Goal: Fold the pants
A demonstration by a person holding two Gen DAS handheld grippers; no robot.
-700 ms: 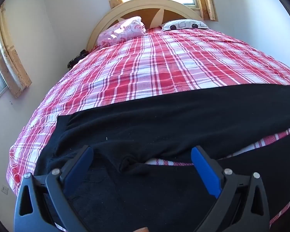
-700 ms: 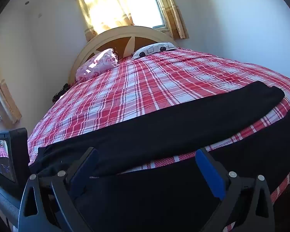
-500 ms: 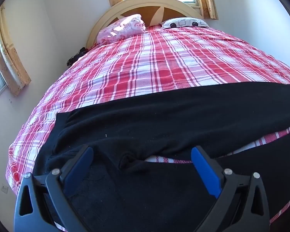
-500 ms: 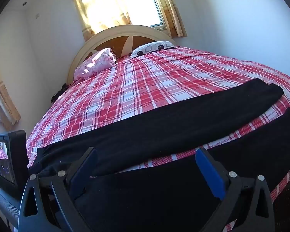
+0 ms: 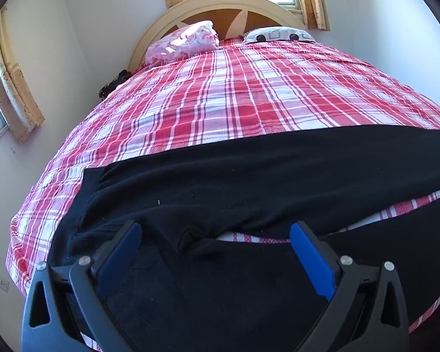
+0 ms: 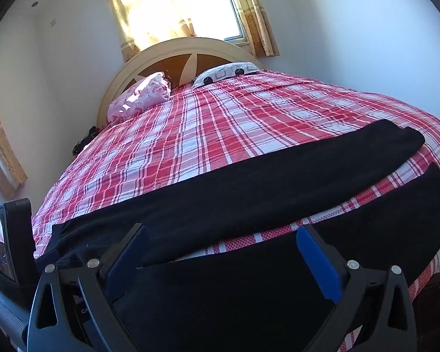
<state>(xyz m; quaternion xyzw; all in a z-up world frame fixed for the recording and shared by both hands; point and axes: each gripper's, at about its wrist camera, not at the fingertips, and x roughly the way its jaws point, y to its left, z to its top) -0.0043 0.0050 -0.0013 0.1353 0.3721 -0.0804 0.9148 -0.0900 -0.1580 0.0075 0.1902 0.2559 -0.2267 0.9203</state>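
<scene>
Black pants [image 5: 249,182] lie flat across the near end of a bed with a red and white plaid cover [image 5: 234,94]. The waist is at the left, the two legs run to the right with a strip of plaid between them. My left gripper [image 5: 215,234] is open, low over the crotch and near leg. My right gripper [image 6: 223,239] is open, low over the near leg [image 6: 234,287]; the far leg [image 6: 249,184] ends at right. Neither holds cloth.
A pink pillow [image 5: 184,42] and a white patterned pillow [image 5: 278,33] lie by the round headboard [image 6: 184,55]. Walls stand close on both sides, with curtained windows. The left gripper's body with its screen [image 6: 3,243] shows at the right view's left edge.
Both grippers have shifted slightly and tilted up; more of the wall and window shows in the right view. The pants have not moved. Both stay open.
</scene>
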